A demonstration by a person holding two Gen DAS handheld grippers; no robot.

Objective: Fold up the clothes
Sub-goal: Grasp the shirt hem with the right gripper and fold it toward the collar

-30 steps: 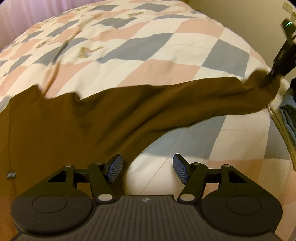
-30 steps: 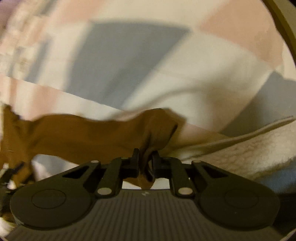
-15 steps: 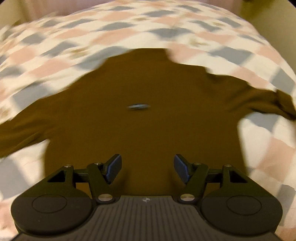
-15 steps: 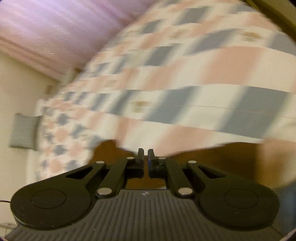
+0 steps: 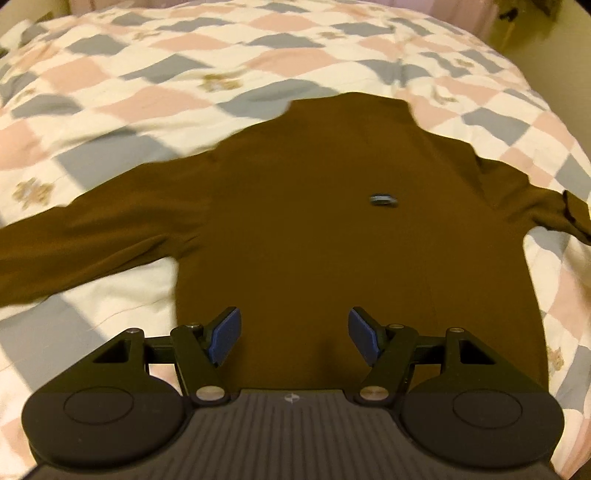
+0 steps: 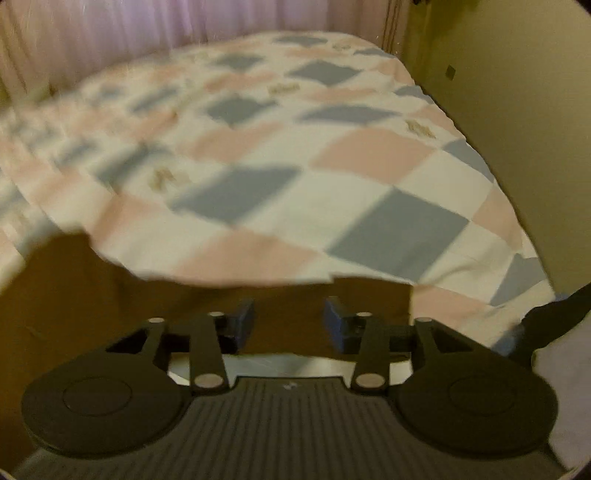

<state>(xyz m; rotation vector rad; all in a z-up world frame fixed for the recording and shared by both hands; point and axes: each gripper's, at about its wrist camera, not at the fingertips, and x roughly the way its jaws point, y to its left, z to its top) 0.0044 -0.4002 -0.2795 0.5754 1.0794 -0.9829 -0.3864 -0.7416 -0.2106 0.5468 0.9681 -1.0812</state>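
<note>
A brown long-sleeved sweater (image 5: 332,229) lies flat on the checked quilt (image 5: 166,85), collar at the far end, both sleeves stretched out sideways. A small grey-blue patch (image 5: 384,200) sits on its chest. My left gripper (image 5: 293,326) hovers open over the hem, with nothing between its blue pads (image 5: 225,334). In the blurred right wrist view, the sleeve end (image 6: 369,295) of the sweater (image 6: 74,295) lies under my right gripper (image 6: 288,319). Its jaws are opening and the pads stand clear of the cloth, gripping nothing.
The quilt (image 6: 369,158) covers the whole bed. A pale curtain (image 6: 147,33) hangs behind it and a yellowish wall (image 6: 517,110) runs along its right side. A dark object (image 6: 554,317) and pale cloth (image 6: 565,387) sit at the right edge.
My right gripper let go of the sleeve end it was pinching, rose and parted its jaws. The left view swung from the stretched sleeve to the sweater's body, which now lies flat.
</note>
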